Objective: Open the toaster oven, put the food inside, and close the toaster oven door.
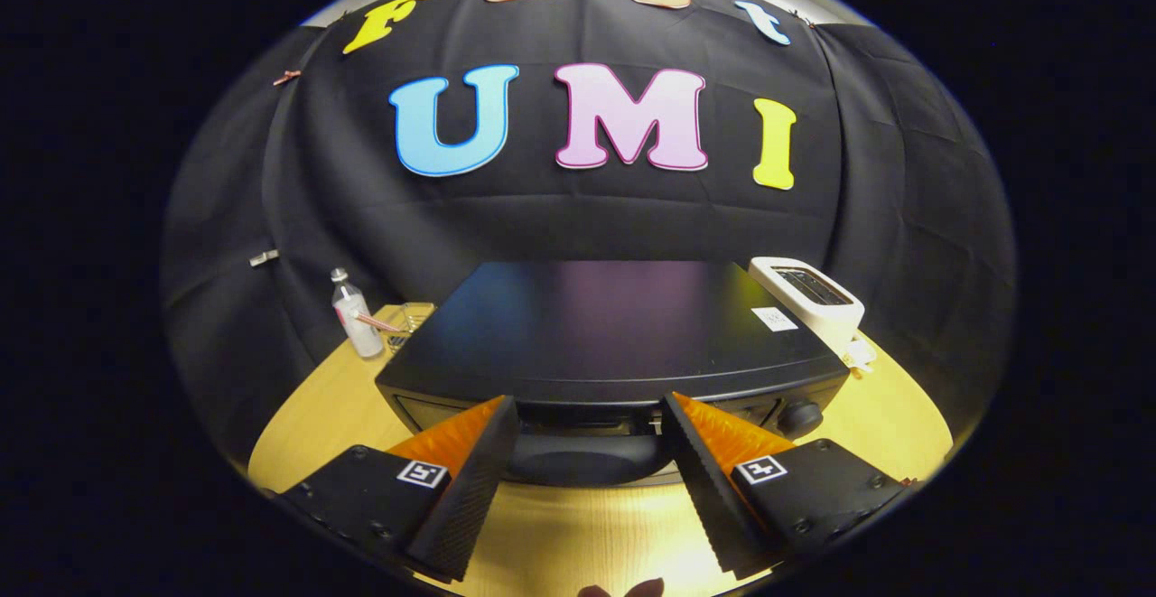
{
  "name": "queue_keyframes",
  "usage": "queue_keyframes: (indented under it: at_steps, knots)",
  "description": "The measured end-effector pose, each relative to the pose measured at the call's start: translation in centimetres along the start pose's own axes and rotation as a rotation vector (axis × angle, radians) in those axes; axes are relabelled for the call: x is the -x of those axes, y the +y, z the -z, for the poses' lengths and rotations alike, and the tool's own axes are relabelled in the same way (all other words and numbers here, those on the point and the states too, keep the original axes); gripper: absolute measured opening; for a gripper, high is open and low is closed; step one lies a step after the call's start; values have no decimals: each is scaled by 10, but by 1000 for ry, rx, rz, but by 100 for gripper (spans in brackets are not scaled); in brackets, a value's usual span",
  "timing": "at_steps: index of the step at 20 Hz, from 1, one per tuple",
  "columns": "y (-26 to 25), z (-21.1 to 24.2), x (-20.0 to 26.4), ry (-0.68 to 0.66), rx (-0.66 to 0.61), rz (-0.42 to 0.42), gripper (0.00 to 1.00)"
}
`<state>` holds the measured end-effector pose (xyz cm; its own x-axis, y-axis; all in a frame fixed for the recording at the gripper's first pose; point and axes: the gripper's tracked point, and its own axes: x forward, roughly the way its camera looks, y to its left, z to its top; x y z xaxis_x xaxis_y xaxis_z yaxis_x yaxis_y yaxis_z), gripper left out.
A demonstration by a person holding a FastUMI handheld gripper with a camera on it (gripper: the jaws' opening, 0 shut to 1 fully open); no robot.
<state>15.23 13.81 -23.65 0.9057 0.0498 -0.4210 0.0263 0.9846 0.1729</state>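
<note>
A black toaster oven (614, 326) stands on the wooden table (560, 543), seen from above its front edge. Its flat top fills the middle of the view. Its door handle (587, 457), a dark rounded bar, shows just under the front rim, between and slightly beyond my fingertips. A round knob (799, 416) sits at the oven's front right. My gripper (589, 412) is open, its two black ribbed fingers spread wide on either side of the handle, with nothing held. Whether the door is shut cannot be told from here.
A white slot toaster (808, 294) stands behind the oven's right corner. A clear bottle (355, 315) and a small glass (415, 315) sit at the oven's back left. Black cloth walls close in the table at the back and both sides.
</note>
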Motion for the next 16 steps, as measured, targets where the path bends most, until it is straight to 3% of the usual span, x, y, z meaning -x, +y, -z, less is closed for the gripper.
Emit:
queue_keyframes:
  at_steps: [8, 16]
  knots:
    - [2, 14, 31, 8, -10, -3, 100]
    - [3, 60, 71, 62, -25, -4, 99]
